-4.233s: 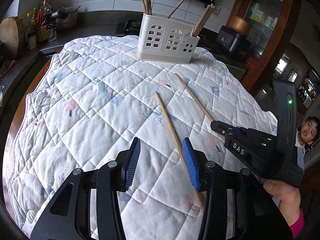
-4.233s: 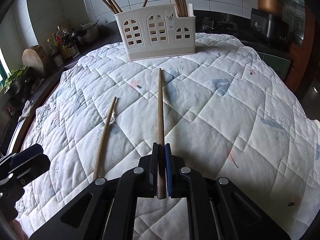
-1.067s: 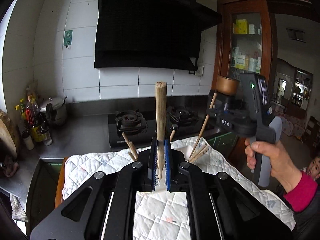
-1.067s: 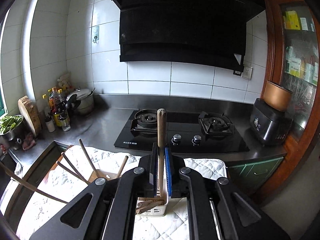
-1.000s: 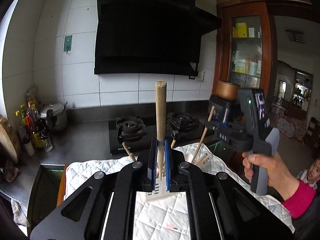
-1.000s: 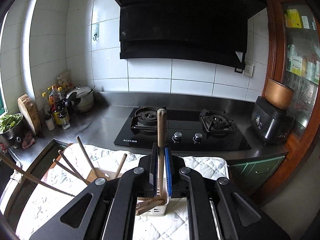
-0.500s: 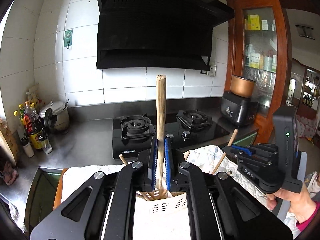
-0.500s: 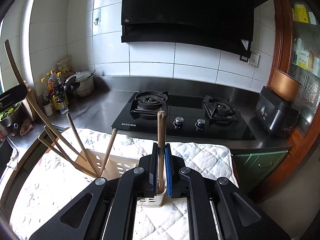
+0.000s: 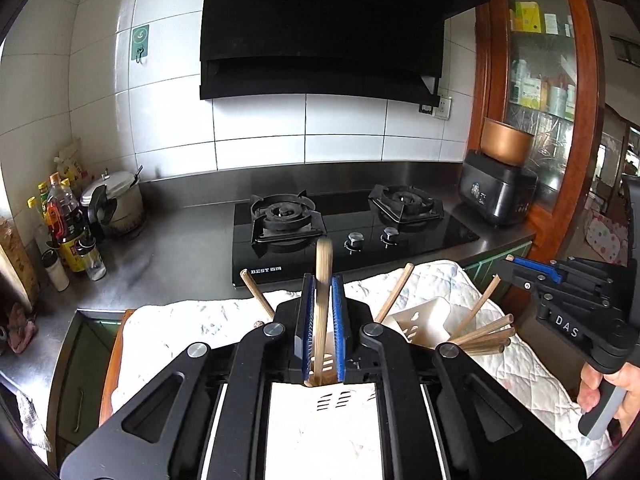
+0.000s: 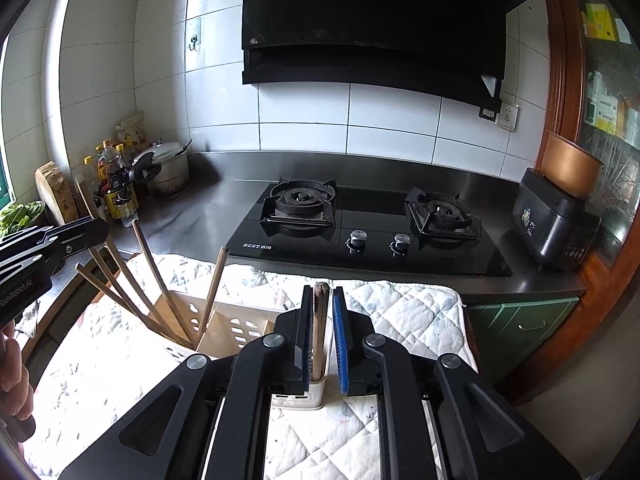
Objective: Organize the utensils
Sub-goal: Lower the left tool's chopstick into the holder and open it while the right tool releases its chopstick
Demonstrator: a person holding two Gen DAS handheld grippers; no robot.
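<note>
Black gas hob (image 9: 344,232), range hood (image 9: 320,28), oil bottles (image 9: 64,220)

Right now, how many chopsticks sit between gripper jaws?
2: one chopstick in the left gripper, another in the right gripper, whose jaws have just been opening; both dip into the white holder.

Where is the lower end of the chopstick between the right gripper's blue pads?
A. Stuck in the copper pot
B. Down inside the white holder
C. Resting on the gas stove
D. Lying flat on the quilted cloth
B: in the right wrist view the chopstick stands upright between the right gripper's pads, its lower end down in the white holder.
</note>
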